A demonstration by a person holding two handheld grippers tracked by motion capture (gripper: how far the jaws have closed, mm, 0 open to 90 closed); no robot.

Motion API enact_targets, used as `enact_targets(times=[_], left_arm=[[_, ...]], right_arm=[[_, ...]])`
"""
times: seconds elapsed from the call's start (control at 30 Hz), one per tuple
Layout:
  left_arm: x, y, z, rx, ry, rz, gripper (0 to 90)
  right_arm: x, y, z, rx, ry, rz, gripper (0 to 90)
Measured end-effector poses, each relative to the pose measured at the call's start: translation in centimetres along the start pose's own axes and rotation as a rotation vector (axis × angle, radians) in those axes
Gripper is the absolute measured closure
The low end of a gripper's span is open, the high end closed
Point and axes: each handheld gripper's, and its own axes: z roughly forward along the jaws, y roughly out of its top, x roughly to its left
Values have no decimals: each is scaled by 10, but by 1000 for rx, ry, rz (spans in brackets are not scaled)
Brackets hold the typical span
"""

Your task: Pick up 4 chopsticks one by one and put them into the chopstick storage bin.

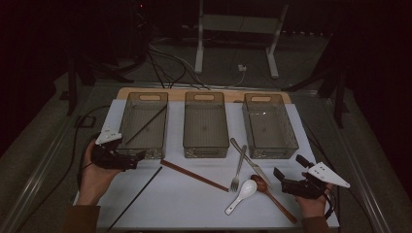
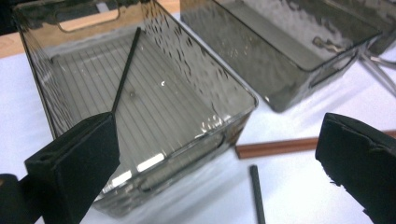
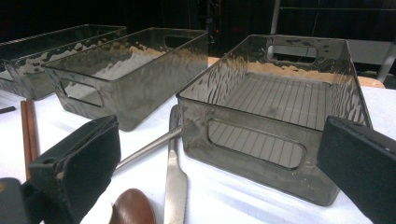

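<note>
White surface point(image 1: 194, 204) carried three unlabelled smoked bins; left tool point(image 1: 137, 158) gaped, released, beside the left bin point(image 1: 127, 126) holding a black chopstick point(image 1: 145, 125); right tool point(image 1: 278, 174) released near the wooden spoon point(image 1: 272, 196); no writing legible

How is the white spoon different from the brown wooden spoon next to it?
The white spoon is pale and glossy; the wooden spoon is dark brown. The white spoon looks shorter, the wooden spoon longer and thinner-handled. The white spoon's handle points down-left, the wooden spoon's down-right. Both lie on the white table, bowls close together.
</note>
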Motion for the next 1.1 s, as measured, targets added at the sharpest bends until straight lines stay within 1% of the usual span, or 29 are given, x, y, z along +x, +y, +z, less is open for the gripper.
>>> enact_targets(times=[0.2, 0.73, 0.93, 1.1], left_arm=[[-6, -13, -1, 20, -6, 6, 9], [-18, -48, 5, 72, -24, -12, 9], [-22, -61, 9, 102, -30, -20, 10], [-26, -68, 12, 129, -34, -22, 17]], right_arm=[[0, 0, 0, -3, -1, -1, 0], [0, 0, 0, -2, -2, -1, 0], [0, 0, 0, -1, -1, -2, 0], [0, 0, 0, -1, -1, -4, 0]])
